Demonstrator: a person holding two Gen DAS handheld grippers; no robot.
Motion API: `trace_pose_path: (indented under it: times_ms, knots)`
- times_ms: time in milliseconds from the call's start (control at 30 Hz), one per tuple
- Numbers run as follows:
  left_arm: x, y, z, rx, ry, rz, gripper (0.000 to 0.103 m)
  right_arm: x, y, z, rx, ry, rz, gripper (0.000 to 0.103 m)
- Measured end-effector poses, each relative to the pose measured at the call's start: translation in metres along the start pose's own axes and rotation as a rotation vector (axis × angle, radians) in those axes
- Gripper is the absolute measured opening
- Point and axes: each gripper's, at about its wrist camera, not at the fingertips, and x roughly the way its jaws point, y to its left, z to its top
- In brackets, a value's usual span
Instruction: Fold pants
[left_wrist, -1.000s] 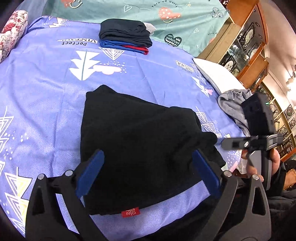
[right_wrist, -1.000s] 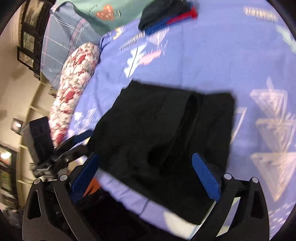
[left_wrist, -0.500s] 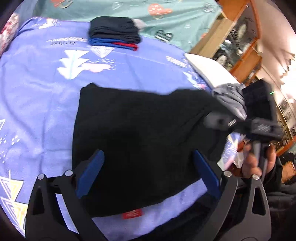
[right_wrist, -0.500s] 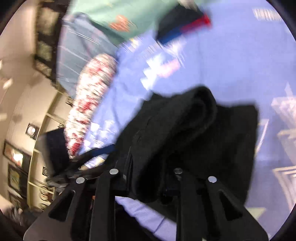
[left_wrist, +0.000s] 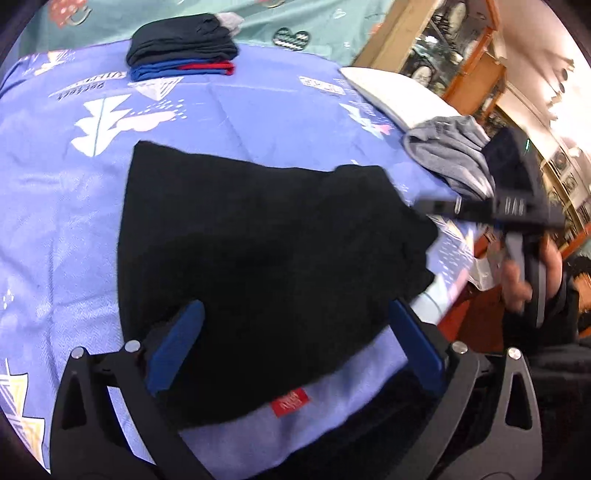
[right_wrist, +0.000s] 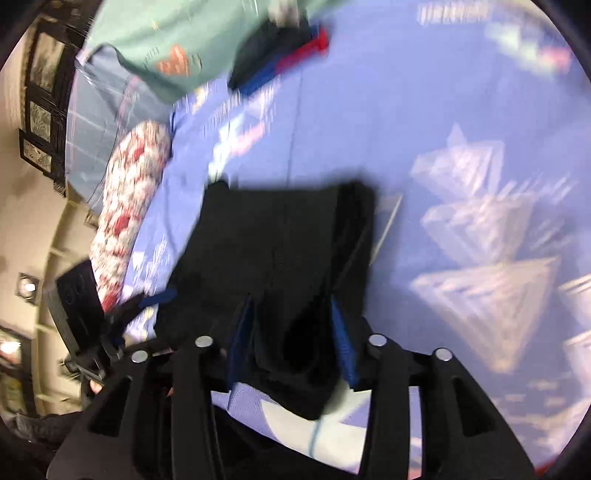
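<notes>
The black pants lie folded on the blue patterned bedsheet. My left gripper is open wide over their near edge, and its left pad rests against the cloth. In the left wrist view a hand holds my right gripper at the pants' right edge. In the right wrist view the right gripper has a bunched fold of the pants between its blue pads. Its jaws are opening and the cloth sits loose.
A stack of folded clothes sits at the far side of the bed. A grey garment lies by a white pillow on the right, near wooden cabinets. A floral bolster lines the other edge.
The right gripper went from wide open to shut on the pants' right edge and lifted it; now its jaws stand wider apart, with the fold lower. The left gripper shifted a little over the near edge.
</notes>
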Motion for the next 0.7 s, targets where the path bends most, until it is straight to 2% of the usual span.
trace_pose_path:
  times_ms: [67,100,167,200,233,300,333,367,400,433,500,533,600,700]
  knots:
    - [0.002,-0.006,-0.003,0.030,0.017,0.002,0.101,-0.024,0.013,0.011,-0.029,-0.064,-0.001,0.050]
    - [0.007,-0.009,-0.006,0.040,0.039,0.012,0.101,-0.027,0.018,0.015,-0.031,-0.061,0.031,0.052]
    - [0.009,-0.011,-0.008,0.044,0.051,0.010,0.101,-0.020,0.038,0.030,-0.032,-0.030,0.150,0.058]
    - [0.007,-0.012,-0.010,0.039,0.049,-0.005,0.101,-0.015,0.049,0.035,-0.051,-0.023,0.186,0.065]
    - [0.007,-0.014,-0.011,0.039,0.051,-0.014,0.101,-0.003,0.064,0.042,-0.091,-0.012,0.204,0.072]
    - [0.006,-0.014,-0.015,0.043,0.058,-0.020,0.101,0.015,0.071,0.047,-0.109,0.022,0.156,0.079]
    - [0.004,-0.013,-0.018,0.039,0.056,-0.028,0.101,0.041,0.058,0.050,-0.059,0.088,0.091,0.079]
    - [0.003,-0.010,-0.020,0.033,0.055,-0.042,0.101,0.059,0.050,0.048,-0.014,0.141,0.056,0.079]
    - [0.003,-0.007,-0.022,0.023,0.055,-0.056,0.101,0.082,0.025,0.045,0.074,0.225,0.032,0.075]
    - [0.003,-0.004,-0.024,0.011,0.052,-0.071,0.101,0.085,0.013,0.044,0.110,0.224,0.045,0.062]
    - [0.000,-0.005,-0.027,0.023,0.035,-0.080,0.101,0.078,0.014,0.049,0.119,0.240,0.033,0.058]
    - [0.000,-0.007,-0.028,0.036,0.037,-0.074,0.101,0.068,0.025,0.052,0.093,0.230,0.023,0.060]
    - [0.001,-0.010,-0.028,0.051,0.045,-0.059,0.101,0.056,0.068,0.061,-0.049,0.195,0.065,0.060]
    - [0.001,-0.013,-0.029,0.064,0.049,-0.044,0.101,0.078,0.127,0.078,-0.179,0.223,0.135,0.060]
